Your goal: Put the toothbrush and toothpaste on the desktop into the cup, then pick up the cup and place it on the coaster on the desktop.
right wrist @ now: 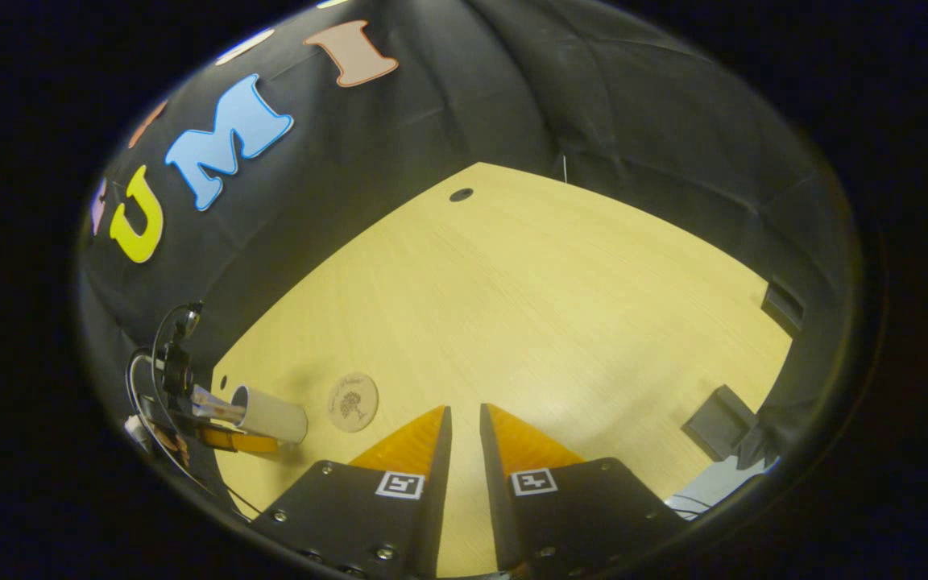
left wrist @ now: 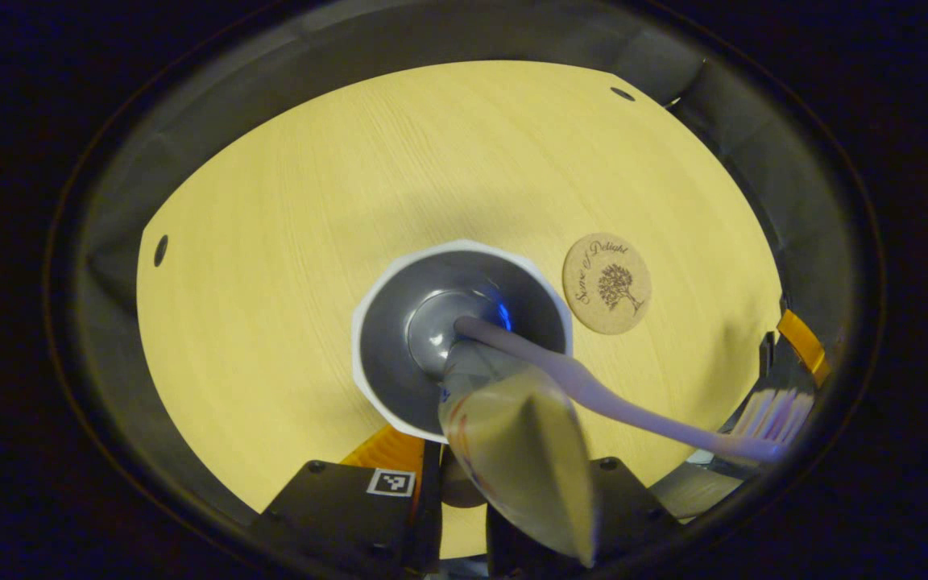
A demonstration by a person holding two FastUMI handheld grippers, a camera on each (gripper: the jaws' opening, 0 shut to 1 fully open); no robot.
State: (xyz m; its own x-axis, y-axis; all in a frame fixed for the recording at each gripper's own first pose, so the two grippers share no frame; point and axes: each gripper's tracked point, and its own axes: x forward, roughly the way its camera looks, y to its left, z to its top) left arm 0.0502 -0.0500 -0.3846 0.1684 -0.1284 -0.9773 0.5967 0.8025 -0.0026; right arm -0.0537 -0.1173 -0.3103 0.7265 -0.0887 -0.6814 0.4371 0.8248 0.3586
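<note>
White cup (left wrist: 367, 322) on the wooden desktop (left wrist: 311, 201), well in from its edges, with a toothbrush (left wrist: 617, 403) leaning out and a toothpaste tube (left wrist: 512, 435) nose-down inside. The tube's flat end lies by the left gripper (left wrist: 460, 483); whether its tongs clamp it cannot be told. The right gripper (right wrist: 464, 435) is nearly closed and empty. Both items lean one way, so the cup may tip when lifted. The cork coaster (left wrist: 607, 283) just beside it reads "Sense of Delight" beside a tree. The tube's print is blurred.
</note>
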